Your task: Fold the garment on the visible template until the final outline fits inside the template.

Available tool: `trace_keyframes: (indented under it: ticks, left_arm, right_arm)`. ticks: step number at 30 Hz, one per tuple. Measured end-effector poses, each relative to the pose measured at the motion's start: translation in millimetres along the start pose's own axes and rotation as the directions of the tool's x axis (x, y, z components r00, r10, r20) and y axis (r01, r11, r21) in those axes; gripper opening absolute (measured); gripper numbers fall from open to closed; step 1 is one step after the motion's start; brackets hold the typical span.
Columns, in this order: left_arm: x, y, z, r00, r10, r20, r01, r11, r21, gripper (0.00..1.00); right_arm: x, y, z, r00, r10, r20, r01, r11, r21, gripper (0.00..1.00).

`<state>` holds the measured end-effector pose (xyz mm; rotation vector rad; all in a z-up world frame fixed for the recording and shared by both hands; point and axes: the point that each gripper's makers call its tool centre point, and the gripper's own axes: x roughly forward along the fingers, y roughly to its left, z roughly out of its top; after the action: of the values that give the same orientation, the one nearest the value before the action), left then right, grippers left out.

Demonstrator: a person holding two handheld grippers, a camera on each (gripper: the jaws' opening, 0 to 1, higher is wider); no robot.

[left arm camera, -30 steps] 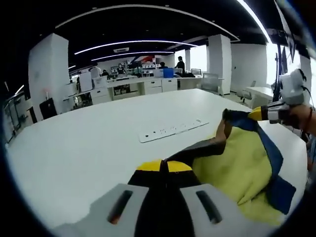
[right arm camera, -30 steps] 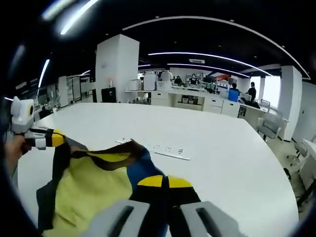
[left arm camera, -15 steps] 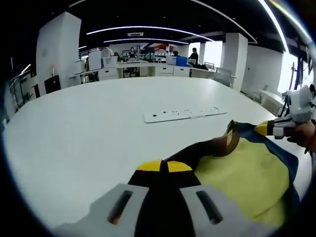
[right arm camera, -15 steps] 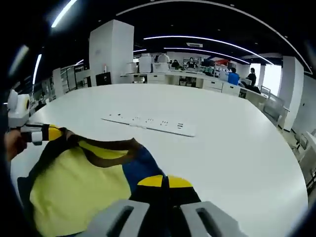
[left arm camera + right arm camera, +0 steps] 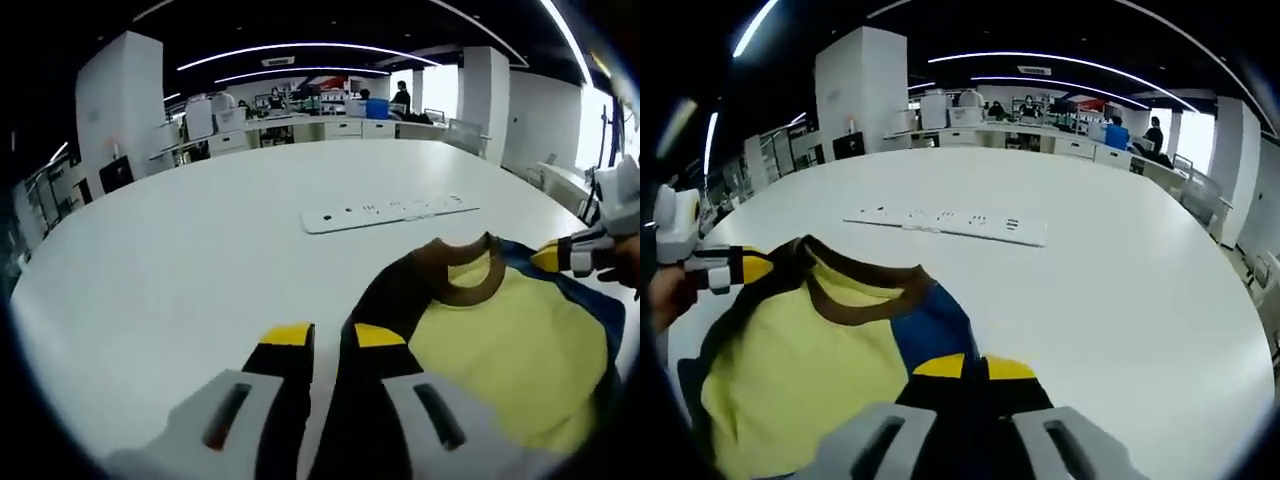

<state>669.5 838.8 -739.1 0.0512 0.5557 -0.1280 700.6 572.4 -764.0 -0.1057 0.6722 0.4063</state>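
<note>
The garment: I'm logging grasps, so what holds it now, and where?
The right hand-held gripper is shut on the garment at its blue shoulder. The left hand-held gripper is open, jaws apart.

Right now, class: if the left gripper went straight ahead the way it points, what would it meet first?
Bare white table, it seems. The left gripper stands open, the garment lying right of its line; depth is uncertain.
</note>
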Motion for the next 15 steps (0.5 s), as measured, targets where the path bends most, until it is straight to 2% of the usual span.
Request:
trace_keyframes:
  ticks: [3, 5, 7, 8, 11, 15]
  left_arm:
    - [-9, -1.6, 7.6, 1.0, -0.008, 0.016, 0.008, 1.0, 0.024, 0.24]
    - [-15, -3.9, 10.3, 1.0, -0.024, 0.019, 0.023, 0.999, 0.023, 0.33]
    - [-25, -6.2, 12.5, 0.999, -0.029, 0.017, 0.028, 0.998, 0.062, 0.42]
    - [-31, -7.8, 14.7, 0.999, -0.038, 0.027, 0.035, 0.995, 0.09, 0.45]
    - [-45, -14.2, 17.3, 0.996, -0.077, 0.054, 0.073, 0.994, 0.079, 0.55]
    - [-62, -20.7, 14.4, 0.993, -0.105, 0.054, 0.101, 0.992, 0.071, 0.67]
  right_arm:
    - [-8, 2, 5.2, 1.0, -0.001, 0.012, 0.001, 1.0, 0.001, 0.24]
    - [-15, 9, 6.7, 0.999, 0.041, 0.017, -0.042, 0.998, 0.052, 0.35]
    - [-25, 14, 10.7, 0.996, 0.066, 0.052, -0.07, 0.993, 0.091, 0.43]
    - [-27, 15, 10.7, 0.996, 0.067, 0.053, -0.072, 0.994, 0.086, 0.48]
    - [-43, 24, 7.5, 0.995, 0.097, 0.038, -0.099, 0.993, 0.062, 0.6]
    - [-66, 36, 6.1, 0.989, 0.142, 0.04, -0.144, 0.989, 0.044, 0.69]
